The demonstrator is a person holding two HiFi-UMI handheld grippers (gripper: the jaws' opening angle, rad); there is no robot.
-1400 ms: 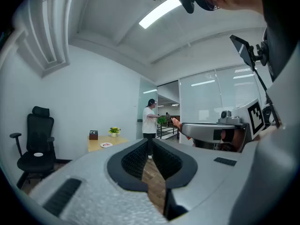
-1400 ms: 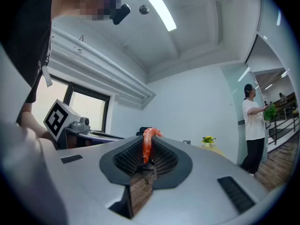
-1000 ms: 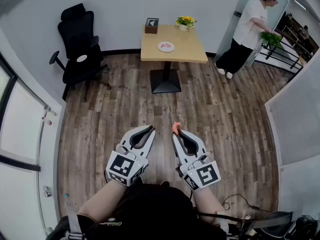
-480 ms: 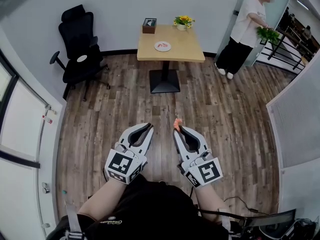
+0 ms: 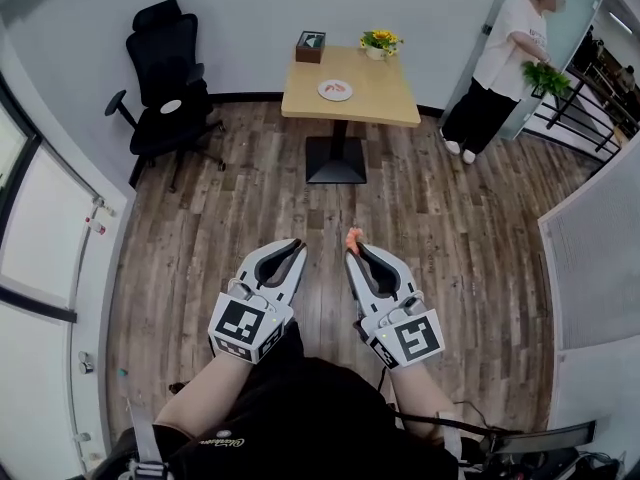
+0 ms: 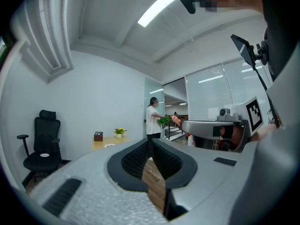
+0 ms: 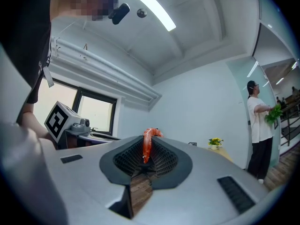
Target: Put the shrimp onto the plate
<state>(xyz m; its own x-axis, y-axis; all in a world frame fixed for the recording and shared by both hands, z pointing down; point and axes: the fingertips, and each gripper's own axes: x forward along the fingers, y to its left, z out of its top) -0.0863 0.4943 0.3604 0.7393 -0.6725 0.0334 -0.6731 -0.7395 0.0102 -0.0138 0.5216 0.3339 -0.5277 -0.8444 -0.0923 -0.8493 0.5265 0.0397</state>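
Observation:
An orange shrimp [image 7: 147,144] [image 5: 352,238] is pinched between the tips of my right gripper [image 5: 354,253] [image 7: 146,149], which is shut on it. Beside it, my left gripper [image 5: 297,250] [image 6: 151,142] is shut with nothing in it. Both are held at waist height over the wooden floor. Far ahead stands a small wooden table [image 5: 375,98], and on it lies a white plate [image 5: 335,90] with something red on it. In the left gripper view the table [image 6: 105,144] shows small at the left, and the right gripper with the shrimp [image 6: 176,120] shows at the right.
A tissue box [image 5: 311,46] and a pot of yellow flowers [image 5: 378,43] stand at the table's back. A black office chair [image 5: 165,78] is at the left wall. A person in a white shirt [image 5: 505,63] holds a green plant at a glass door on the right.
The view has shifted slightly and the table sits a little farther right. Both grippers keep their pose and grip. The person at the door has stayed near the plant.

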